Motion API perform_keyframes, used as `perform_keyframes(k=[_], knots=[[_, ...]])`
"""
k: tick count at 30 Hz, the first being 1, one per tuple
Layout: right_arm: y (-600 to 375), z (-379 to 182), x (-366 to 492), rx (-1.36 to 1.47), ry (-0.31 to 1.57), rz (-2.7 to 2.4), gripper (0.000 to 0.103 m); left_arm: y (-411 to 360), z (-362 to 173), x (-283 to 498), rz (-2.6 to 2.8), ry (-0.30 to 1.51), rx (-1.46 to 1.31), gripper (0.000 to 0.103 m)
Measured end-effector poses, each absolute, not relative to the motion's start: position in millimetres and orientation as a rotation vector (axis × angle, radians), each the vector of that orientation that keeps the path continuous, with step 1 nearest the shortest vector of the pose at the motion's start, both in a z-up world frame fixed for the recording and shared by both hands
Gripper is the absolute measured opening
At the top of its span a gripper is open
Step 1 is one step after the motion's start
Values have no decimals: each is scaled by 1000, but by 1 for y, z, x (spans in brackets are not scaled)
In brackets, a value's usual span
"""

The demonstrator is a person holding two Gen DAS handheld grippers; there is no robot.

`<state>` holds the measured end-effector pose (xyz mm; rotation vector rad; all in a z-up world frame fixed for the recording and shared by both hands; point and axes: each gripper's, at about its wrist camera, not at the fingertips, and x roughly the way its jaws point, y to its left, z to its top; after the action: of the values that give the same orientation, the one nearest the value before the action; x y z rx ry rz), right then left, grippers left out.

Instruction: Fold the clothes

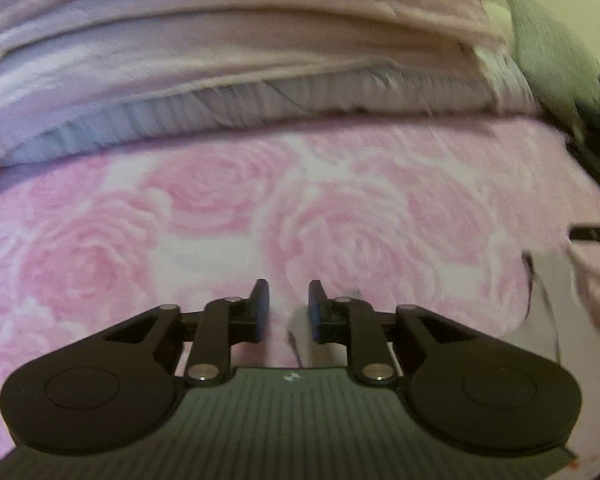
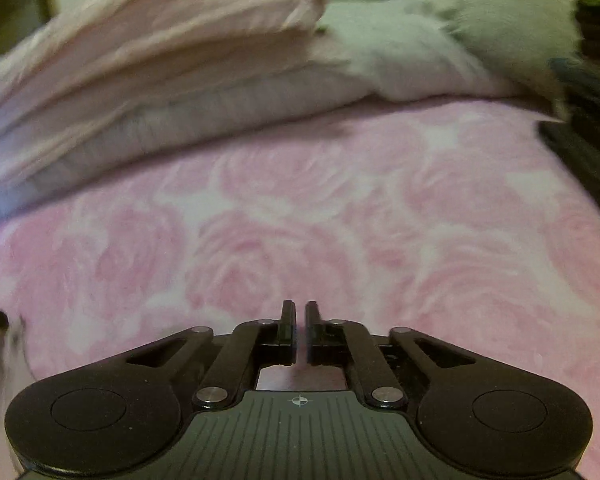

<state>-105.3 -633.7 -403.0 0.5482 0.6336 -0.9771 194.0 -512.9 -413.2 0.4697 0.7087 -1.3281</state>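
Note:
A pale garment (image 1: 548,304) with a dark trim lies on the pink rose-patterned bed sheet (image 1: 220,208) at the right edge of the left wrist view. A small fold of it reaches under my left gripper (image 1: 288,308). That gripper's jaws stand a little apart over the sheet, and the pads press on nothing. In the right wrist view the same pale garment (image 2: 4,364) shows blurred at the left edge. My right gripper (image 2: 300,320) hovers over the bare sheet (image 2: 340,220). Its jaws are almost together, with only a thin slit and nothing between them.
A folded stack of pink and lavender quilts (image 1: 220,60) (image 2: 160,60) lies across the back of the bed. A grey pillow (image 1: 552,52) (image 2: 512,20) sits at the back right. Dark objects (image 2: 592,128) line the bed's right edge.

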Motion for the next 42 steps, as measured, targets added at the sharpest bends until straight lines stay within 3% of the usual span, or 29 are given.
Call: perform_keyframes(k=[6, 11, 17, 22, 25, 32, 40, 42], knots=[[-562, -373, -133, 615, 689, -751, 9, -436, -385, 181, -1405, 846, 348, 16], [-530, -402, -110, 544, 880, -623, 9, -418, -415, 137, -1521, 912, 525, 16], [-539, -383, -121, 389, 807, -893, 9, -422, -408, 158, -1360, 859, 395, 12], [-479, -365, -167, 458, 812, -773, 11, -355, -383, 119, -1409, 837, 471, 12], [-419, -372, -203, 533, 870, -731, 17, -287, -380, 79, -1438, 897, 547, 12], [-298, -386, -300, 523, 1033, -717, 48, -130, -387, 23, -1240, 1010, 637, 13], [-278, -360, -333, 633, 1164, -701, 50, -93, -338, 5, -1069, 1087, 693, 13], [-275, -334, -337, 645, 1101, -690, 52, -87, -309, -2, -1073, 1076, 650, 22]])
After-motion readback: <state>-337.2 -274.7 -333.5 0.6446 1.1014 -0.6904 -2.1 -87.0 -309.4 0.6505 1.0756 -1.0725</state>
